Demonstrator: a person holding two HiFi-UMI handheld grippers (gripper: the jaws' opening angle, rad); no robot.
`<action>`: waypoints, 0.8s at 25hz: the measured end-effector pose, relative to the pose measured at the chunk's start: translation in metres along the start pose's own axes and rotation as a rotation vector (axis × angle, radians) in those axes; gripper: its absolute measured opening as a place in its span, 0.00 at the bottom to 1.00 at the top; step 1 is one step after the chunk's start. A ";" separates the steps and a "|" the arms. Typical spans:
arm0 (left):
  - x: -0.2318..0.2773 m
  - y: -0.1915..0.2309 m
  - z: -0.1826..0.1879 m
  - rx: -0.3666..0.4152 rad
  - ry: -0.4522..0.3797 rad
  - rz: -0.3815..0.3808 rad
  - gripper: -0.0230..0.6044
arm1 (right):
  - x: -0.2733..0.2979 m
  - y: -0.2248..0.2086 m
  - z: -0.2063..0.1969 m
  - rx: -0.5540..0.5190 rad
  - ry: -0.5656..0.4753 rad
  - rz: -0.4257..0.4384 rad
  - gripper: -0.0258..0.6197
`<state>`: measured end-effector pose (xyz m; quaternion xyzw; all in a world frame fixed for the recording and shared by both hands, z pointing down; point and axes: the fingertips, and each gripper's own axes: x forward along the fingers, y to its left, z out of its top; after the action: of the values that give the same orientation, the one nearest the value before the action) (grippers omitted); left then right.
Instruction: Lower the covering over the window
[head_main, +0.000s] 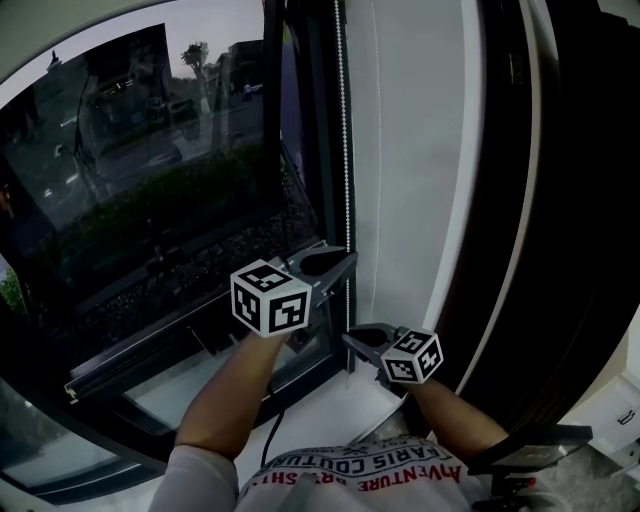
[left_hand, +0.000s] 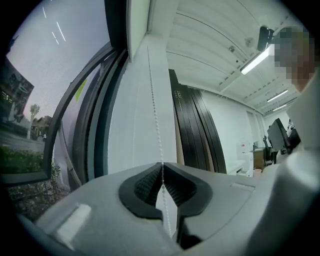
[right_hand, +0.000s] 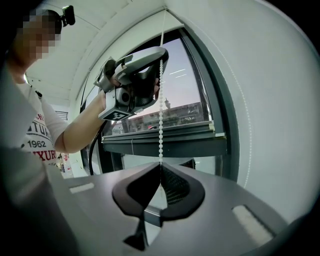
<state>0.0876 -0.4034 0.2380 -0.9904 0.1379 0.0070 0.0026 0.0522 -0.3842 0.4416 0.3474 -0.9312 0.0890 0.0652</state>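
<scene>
Head view: above the person, facing steeply down at the window (head_main: 150, 190), the left tongs (head_main: 347, 258) and the right tongs (head_main: 350, 338).
Left gripper view: close behind its tongs, facing the window's edge.
Right gripper view: close behind its tongs, facing the window, with the left tongs higher in view.
Shared: bead chain (head_main: 345, 150), in all three.

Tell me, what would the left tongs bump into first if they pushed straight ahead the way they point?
Probably the white wall strip beside the window; the left tongs, shut on the bead chain, face it, distance unclear.
</scene>
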 end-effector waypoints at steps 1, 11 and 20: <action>-0.001 0.000 0.001 0.008 0.001 0.001 0.06 | 0.000 0.000 0.001 0.000 -0.003 0.000 0.05; 0.003 0.002 -0.037 0.052 0.077 0.035 0.05 | 0.006 -0.004 -0.035 0.028 0.066 -0.005 0.05; 0.008 0.007 -0.103 0.013 0.121 0.050 0.05 | 0.011 -0.018 -0.098 0.094 0.179 -0.034 0.05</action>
<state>0.0949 -0.4132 0.3404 -0.9853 0.1624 -0.0536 0.0004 0.0619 -0.3840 0.5418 0.3565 -0.9104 0.1621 0.1332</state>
